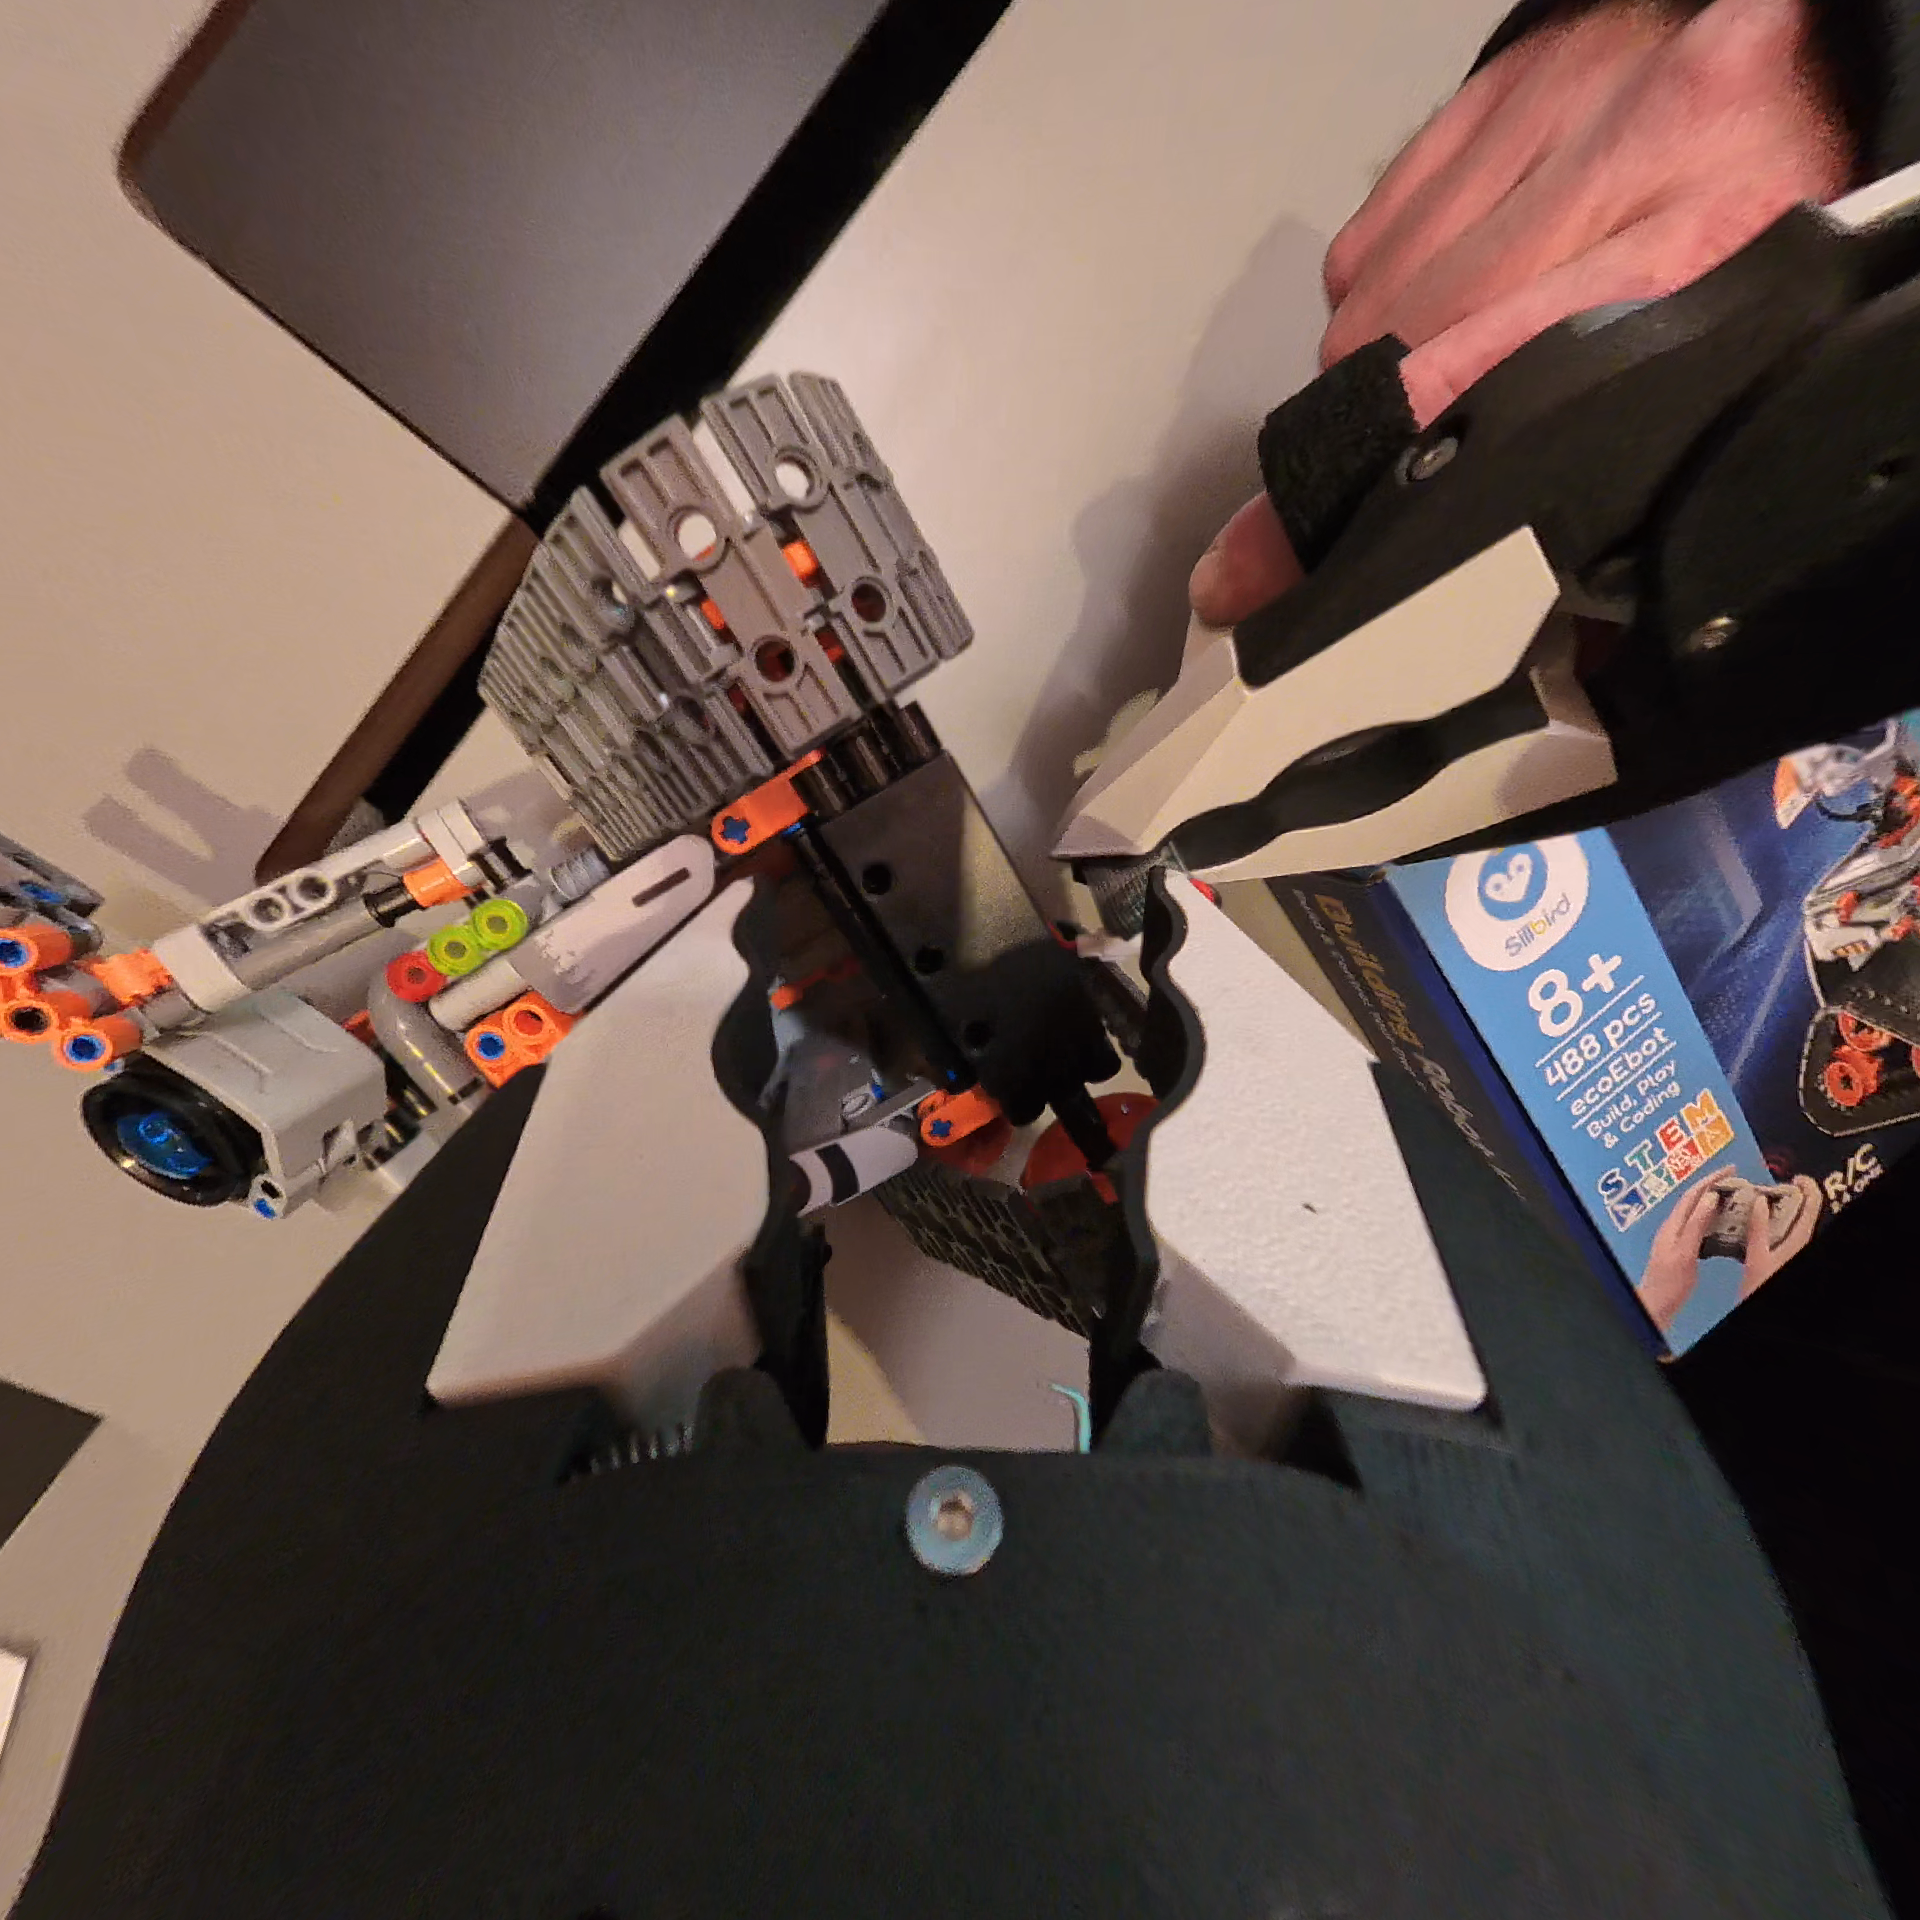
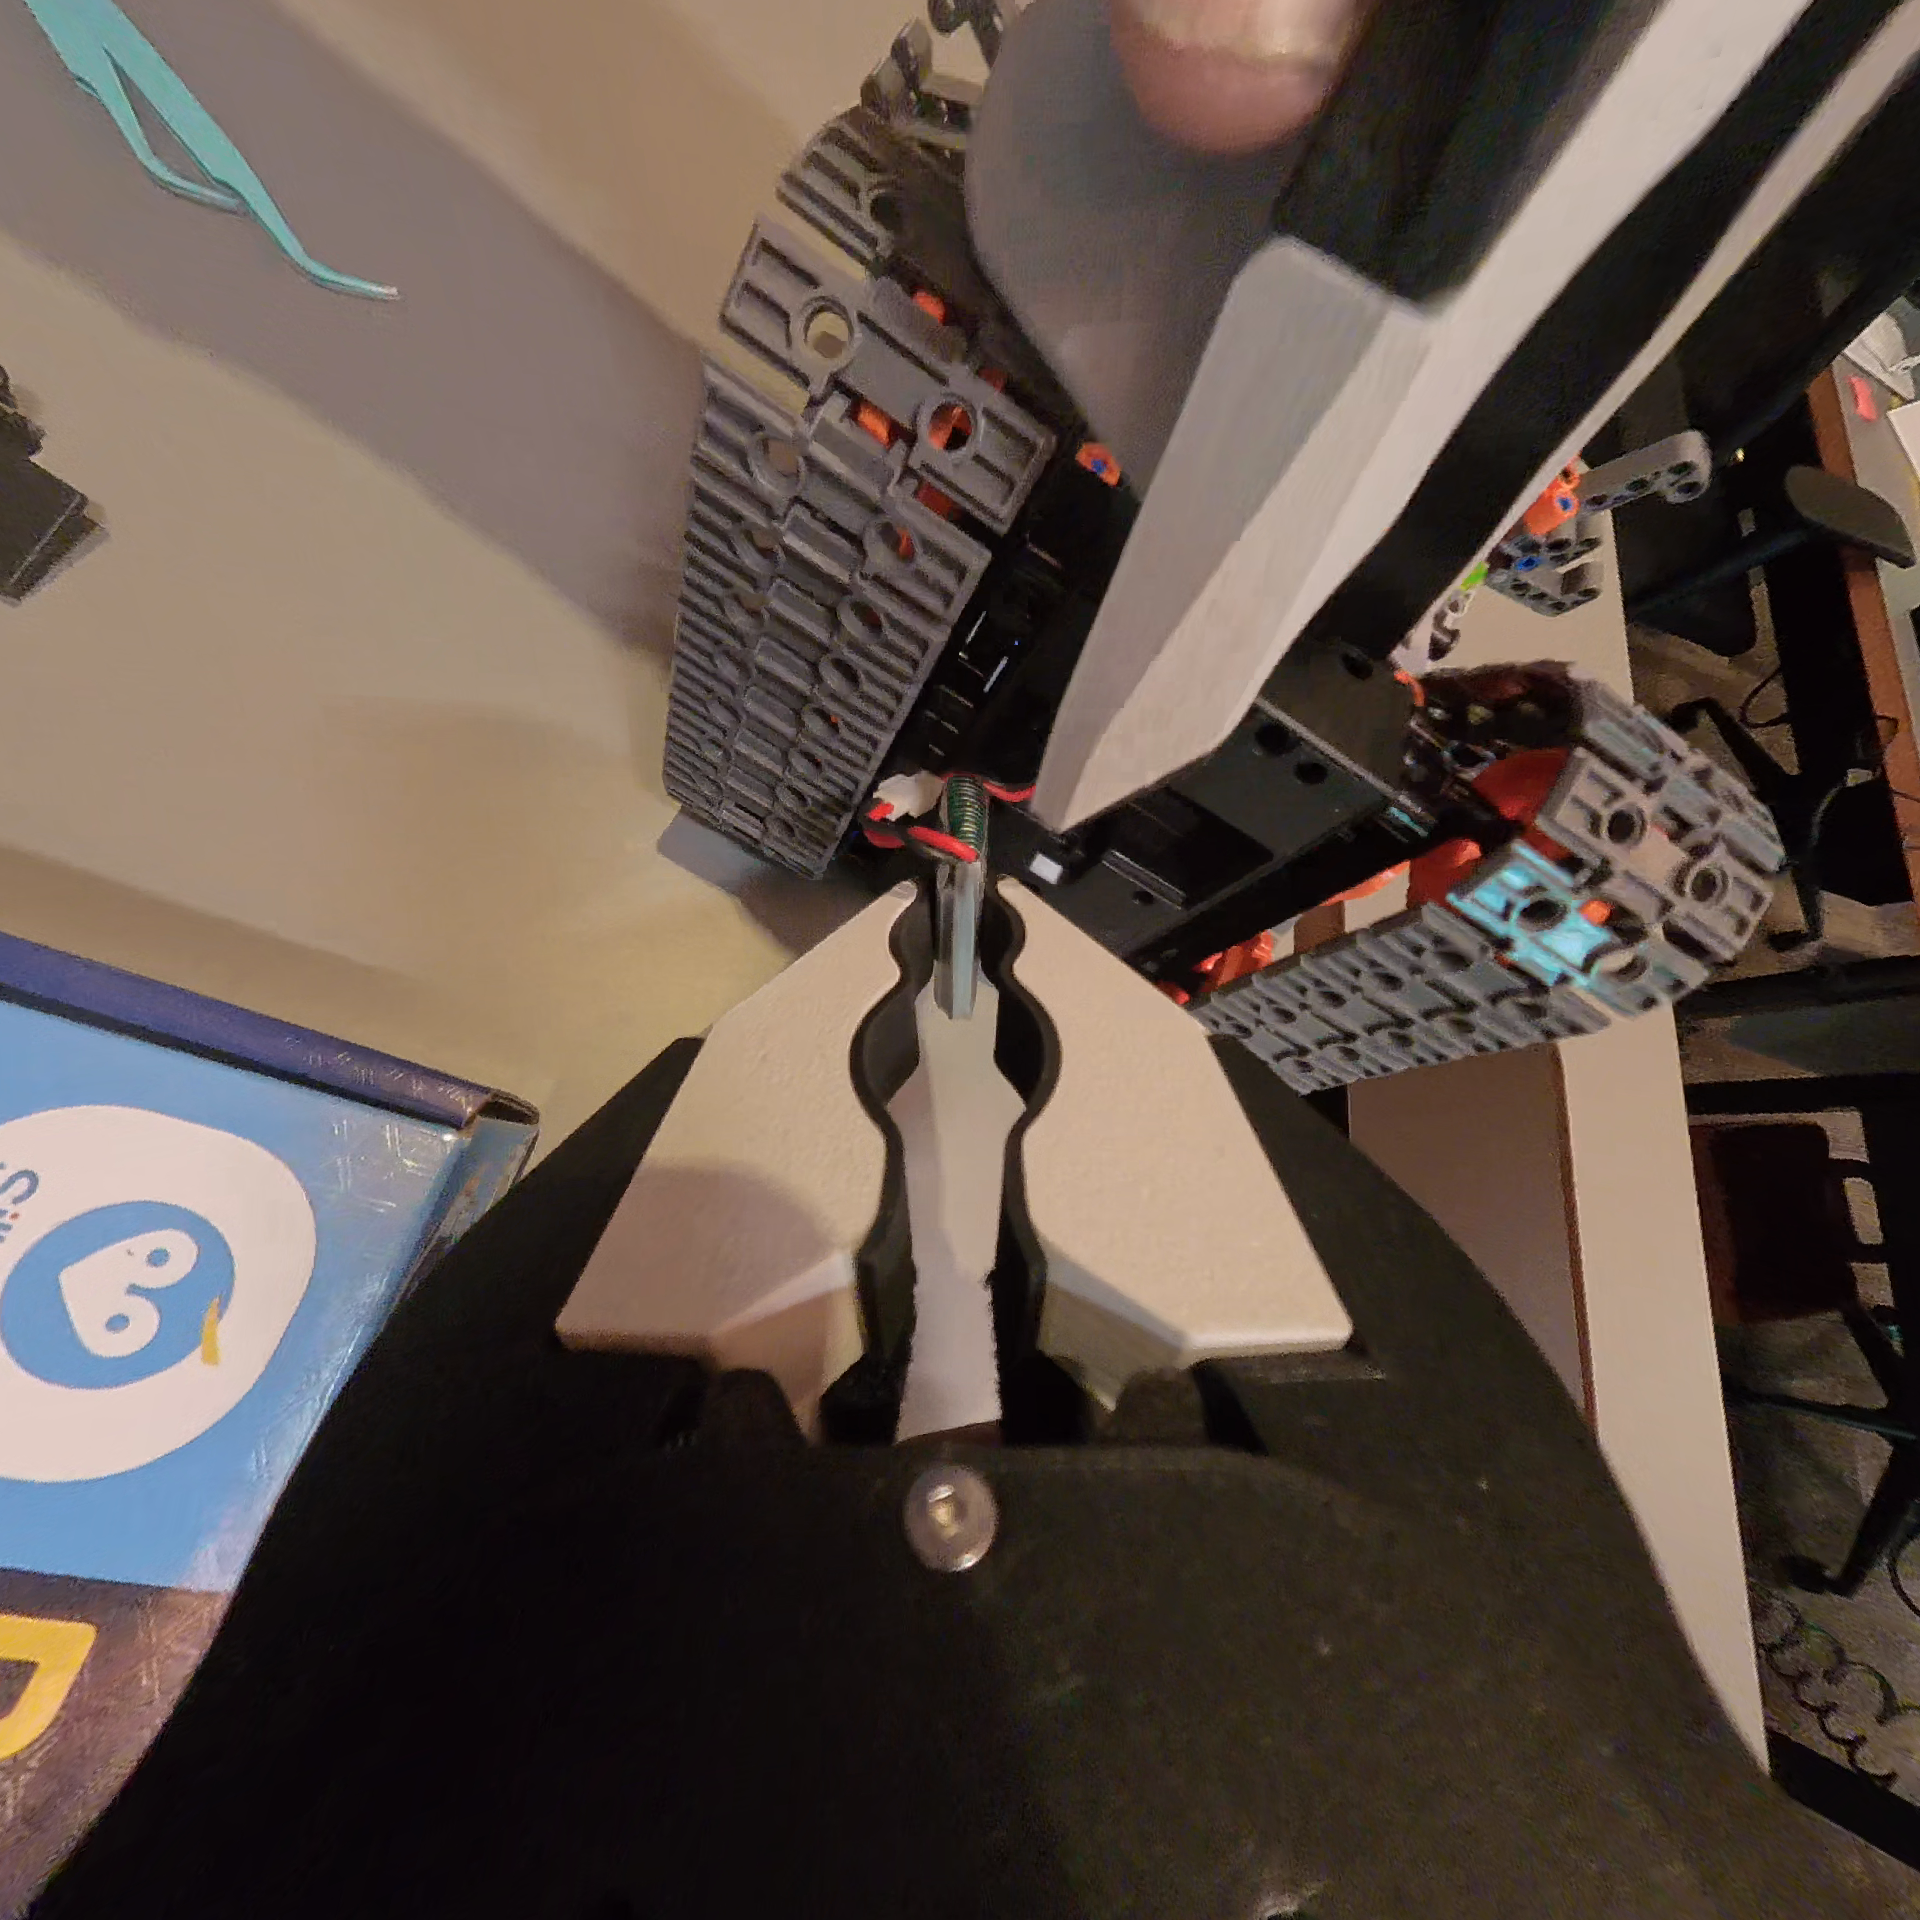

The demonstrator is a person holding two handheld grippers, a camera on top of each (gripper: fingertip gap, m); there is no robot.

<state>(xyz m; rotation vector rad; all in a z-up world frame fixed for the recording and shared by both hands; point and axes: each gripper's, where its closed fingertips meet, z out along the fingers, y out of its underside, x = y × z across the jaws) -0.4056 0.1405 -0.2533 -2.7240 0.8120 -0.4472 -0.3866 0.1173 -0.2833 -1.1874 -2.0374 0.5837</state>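
Note:
A toy tracked robot with grey tracks (image 1: 727,623), orange wheels and a black body (image 1: 925,894) is held tilted above a white table (image 1: 1039,312). My left gripper (image 1: 951,920) is shut on the black body, one finger on each side. It also shows in the right wrist view as a large white finger (image 2: 1247,540). My right gripper (image 2: 958,920) is shut on a small flat grey metal piece (image 2: 956,956) with a green coil at its end, right against the robot's body by red and black wires (image 2: 904,831). In the left wrist view the right gripper (image 1: 1117,862) comes in from the right, held by a hand (image 1: 1558,208).
A blue toy box (image 1: 1621,1039) stands at the right, and also shows in the right wrist view (image 2: 156,1299). The toy's arm with a blue lens (image 1: 177,1132) sticks out left. Teal tweezers (image 2: 208,177) lie on the table. A dark chair (image 1: 468,208) stands behind.

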